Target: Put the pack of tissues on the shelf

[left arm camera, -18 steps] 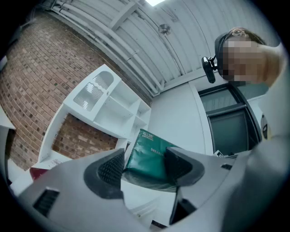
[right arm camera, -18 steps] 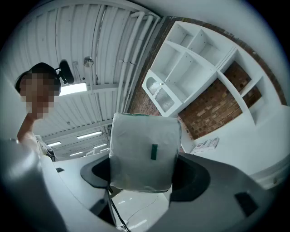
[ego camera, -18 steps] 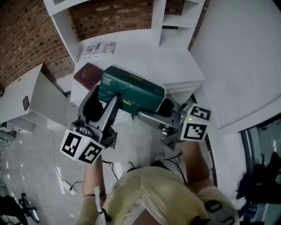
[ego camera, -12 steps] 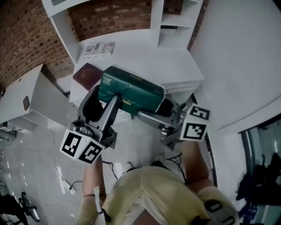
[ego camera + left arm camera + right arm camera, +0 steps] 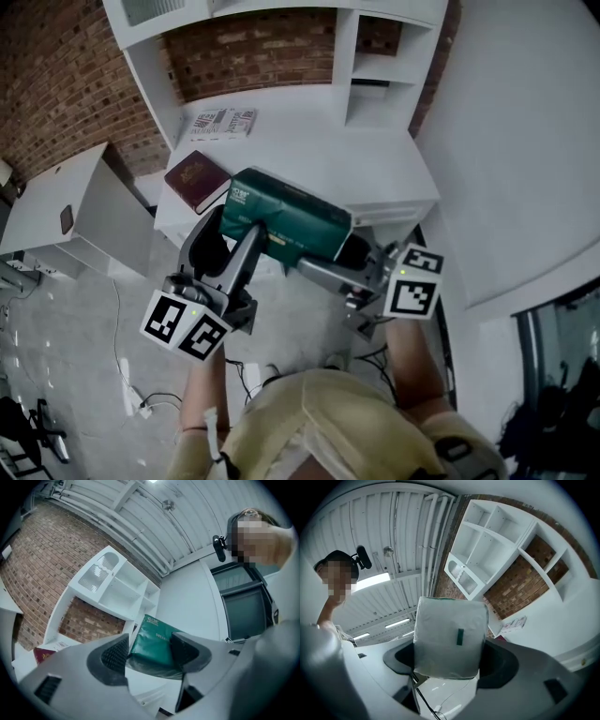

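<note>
The green pack of tissues (image 5: 292,217) hangs in the air over the front edge of the white desk (image 5: 309,155), held from both ends. My left gripper (image 5: 234,234) is shut on its left end; in the left gripper view the pack (image 5: 154,639) sits pinched between the two dark pads. My right gripper (image 5: 328,255) is shut on the right end, and in the right gripper view the pack's pale end face (image 5: 450,637) fills the gap between the jaws. The white shelf unit (image 5: 375,66) stands at the back of the desk, its compartments (image 5: 487,541) showing nothing inside.
A dark red book (image 5: 197,180) lies at the desk's left front corner, and printed booklets (image 5: 225,122) lie behind it near the brick wall. A grey cabinet (image 5: 66,206) stands to the left. Cables (image 5: 131,394) trail on the floor. A white wall runs along the right.
The whole head view has slid a little down and right. Both grippers keep the same hold on the pack, which sits slightly nearer the desk's front edge.
</note>
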### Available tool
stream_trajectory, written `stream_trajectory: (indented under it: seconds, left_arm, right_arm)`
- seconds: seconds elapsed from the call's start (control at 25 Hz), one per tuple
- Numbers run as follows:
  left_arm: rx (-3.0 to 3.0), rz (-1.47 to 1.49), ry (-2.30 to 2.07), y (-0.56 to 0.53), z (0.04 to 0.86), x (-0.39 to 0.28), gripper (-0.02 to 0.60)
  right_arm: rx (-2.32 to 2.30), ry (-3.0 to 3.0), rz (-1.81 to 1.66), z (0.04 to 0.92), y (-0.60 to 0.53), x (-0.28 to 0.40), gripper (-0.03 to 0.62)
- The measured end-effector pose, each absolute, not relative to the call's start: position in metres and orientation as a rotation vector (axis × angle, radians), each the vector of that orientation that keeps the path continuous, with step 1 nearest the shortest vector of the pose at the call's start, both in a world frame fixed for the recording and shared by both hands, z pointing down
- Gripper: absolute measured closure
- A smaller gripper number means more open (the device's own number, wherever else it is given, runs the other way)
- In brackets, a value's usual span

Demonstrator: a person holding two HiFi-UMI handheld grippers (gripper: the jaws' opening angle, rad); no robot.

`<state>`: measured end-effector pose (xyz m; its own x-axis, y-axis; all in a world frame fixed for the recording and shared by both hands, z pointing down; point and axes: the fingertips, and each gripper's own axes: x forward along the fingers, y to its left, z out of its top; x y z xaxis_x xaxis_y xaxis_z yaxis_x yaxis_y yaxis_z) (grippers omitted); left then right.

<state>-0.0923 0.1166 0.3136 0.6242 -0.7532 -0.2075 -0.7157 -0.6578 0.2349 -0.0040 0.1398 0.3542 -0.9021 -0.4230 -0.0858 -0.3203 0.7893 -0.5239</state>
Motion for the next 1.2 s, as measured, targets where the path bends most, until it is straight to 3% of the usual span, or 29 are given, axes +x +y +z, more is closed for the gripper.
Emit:
stream_trajectory:
  seconds: [0.52, 1.2]
  left_arm:
    - [2.629, -0.434, -1.338, 0.115, 0.321, -0.037, 0.304]
    - [2.661, -0.561, -1.304, 0.038, 0.304, -0.065, 0.304]
  right_arm:
    - [-0.472, 2.85, -0.784, 0.359, 0.131, 0.054, 0.25]
    - [-0.565, 2.862, -0.704, 0.337, 0.054, 0.029, 0.249]
